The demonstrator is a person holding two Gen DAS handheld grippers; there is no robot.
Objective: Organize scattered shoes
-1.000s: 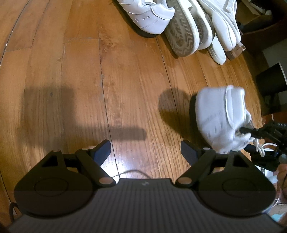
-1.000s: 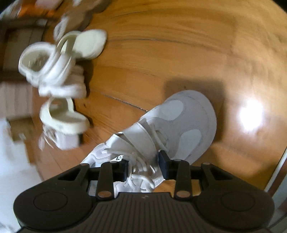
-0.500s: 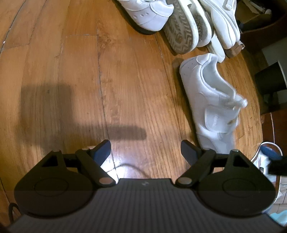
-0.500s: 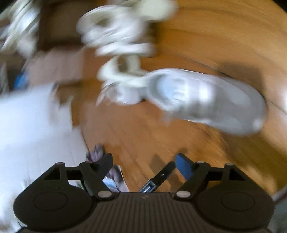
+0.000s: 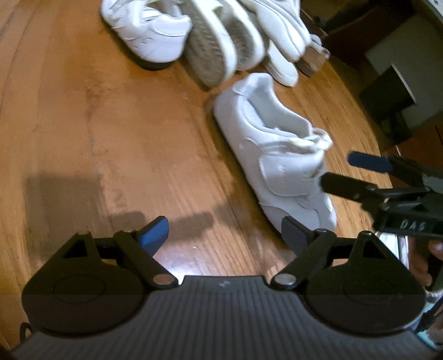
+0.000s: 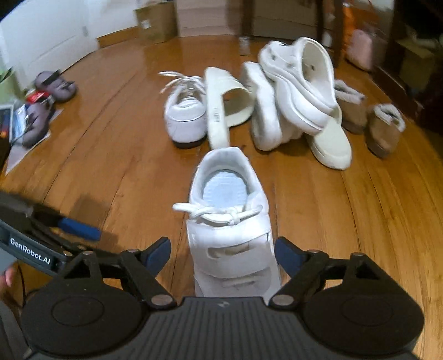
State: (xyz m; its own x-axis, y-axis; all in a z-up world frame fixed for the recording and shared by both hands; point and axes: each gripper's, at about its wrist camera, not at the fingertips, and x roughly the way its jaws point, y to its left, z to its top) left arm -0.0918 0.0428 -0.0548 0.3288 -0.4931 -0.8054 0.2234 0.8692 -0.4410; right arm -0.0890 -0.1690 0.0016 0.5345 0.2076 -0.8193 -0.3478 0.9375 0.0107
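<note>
A white strap sneaker (image 6: 229, 221) stands upright on the wood floor, heel toward the shoe pile; it also shows in the left wrist view (image 5: 277, 155). My right gripper (image 6: 223, 253) straddles its toe end with the jaws opening, and the pads stand clear of the sides. From the left wrist view, the right gripper (image 5: 351, 173) hovers at the sneaker's strap. My left gripper (image 5: 224, 232) hangs over bare floor left of the sneaker, its jaws opening with nothing between them. Behind lie a white lace sneaker (image 6: 185, 119), a cream slide (image 6: 221, 105) and stacked chunky white clogs (image 6: 299, 83).
Tan fur-lined boots (image 6: 384, 127) sit right of the pile. Grey slippers (image 6: 55, 85) and papers lie at the far left. Cardboard boxes (image 6: 157, 22) and dark furniture legs line the back wall. Bare floor surrounds the strap sneaker.
My right gripper, shut on the strap sneaker a second ago, has set it on the floor by the pile and spread its jaws. The left gripper has shifted toward the shoes.
</note>
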